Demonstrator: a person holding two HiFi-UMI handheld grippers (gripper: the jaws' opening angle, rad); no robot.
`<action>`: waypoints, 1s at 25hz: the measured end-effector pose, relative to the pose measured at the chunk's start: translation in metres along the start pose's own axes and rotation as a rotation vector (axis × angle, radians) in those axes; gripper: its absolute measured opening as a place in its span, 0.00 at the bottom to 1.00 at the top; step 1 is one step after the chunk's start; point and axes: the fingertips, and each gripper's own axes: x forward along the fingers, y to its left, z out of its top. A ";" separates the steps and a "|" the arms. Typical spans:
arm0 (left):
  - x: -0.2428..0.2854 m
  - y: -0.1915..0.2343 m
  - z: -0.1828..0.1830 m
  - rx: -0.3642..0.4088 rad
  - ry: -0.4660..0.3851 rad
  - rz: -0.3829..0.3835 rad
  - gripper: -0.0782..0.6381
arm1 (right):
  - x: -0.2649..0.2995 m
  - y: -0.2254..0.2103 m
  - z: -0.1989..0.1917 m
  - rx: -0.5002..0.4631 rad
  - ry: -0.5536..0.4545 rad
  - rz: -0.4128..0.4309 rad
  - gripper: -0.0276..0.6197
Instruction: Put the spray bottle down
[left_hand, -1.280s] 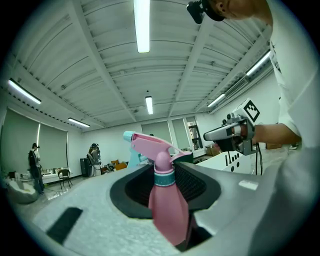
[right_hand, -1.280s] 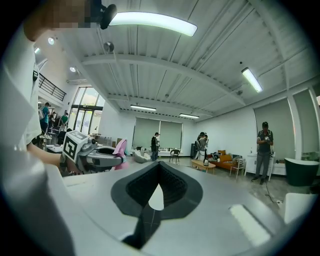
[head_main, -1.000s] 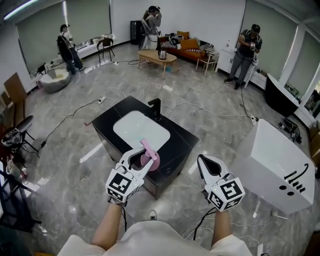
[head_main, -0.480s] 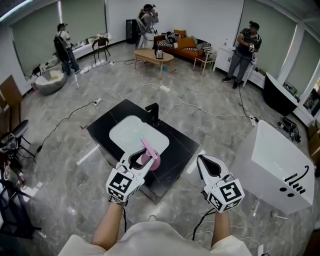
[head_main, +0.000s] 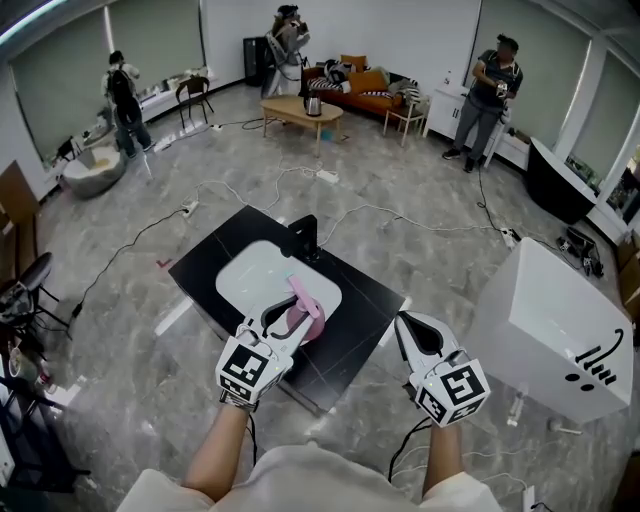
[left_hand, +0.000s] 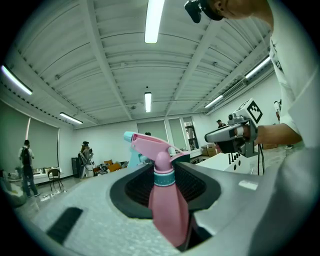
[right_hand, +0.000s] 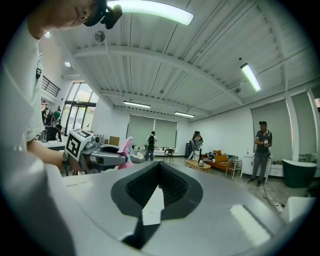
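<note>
Holds one pink bottle (head_main: 303, 300) clamped in left gripper (head_main: 296, 328), centre frame, by one black counter (head_main: 355, 300). Right gripper (head_main: 404, 322) lower right, jaws together, empty. Three people (head_main: 487, 85) along top.

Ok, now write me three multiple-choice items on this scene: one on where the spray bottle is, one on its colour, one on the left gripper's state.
1. Where is the spray bottle?
A. In the left gripper, held in the air
B. Lying in the sink basin
C. On the floor

2. What colour is the bottle's body?
A. Green
B. Yellow
C. Pink

3. How do the left gripper's jaws stand?
A. Wide apart with nothing between them
B. Closed on the bottle
C. Closed on a cloth

Answers:
1 A: the head view and the left gripper view both show the bottle between those jaws, resting on no surface.
2 C: the body and the trigger head are pink, with a teal collar at the neck.
3 B: the left gripper view shows the pads pressing on the bottle from both sides.
</note>
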 end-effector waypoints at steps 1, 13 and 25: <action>0.004 0.002 -0.001 0.001 0.002 -0.005 0.30 | 0.002 -0.002 0.000 0.001 -0.002 -0.003 0.05; 0.070 0.022 -0.018 -0.018 0.011 -0.005 0.30 | 0.016 -0.044 -0.031 0.072 0.035 0.011 0.05; 0.152 0.048 -0.070 -0.038 0.022 0.019 0.30 | 0.039 -0.108 -0.050 0.082 0.022 -0.049 0.05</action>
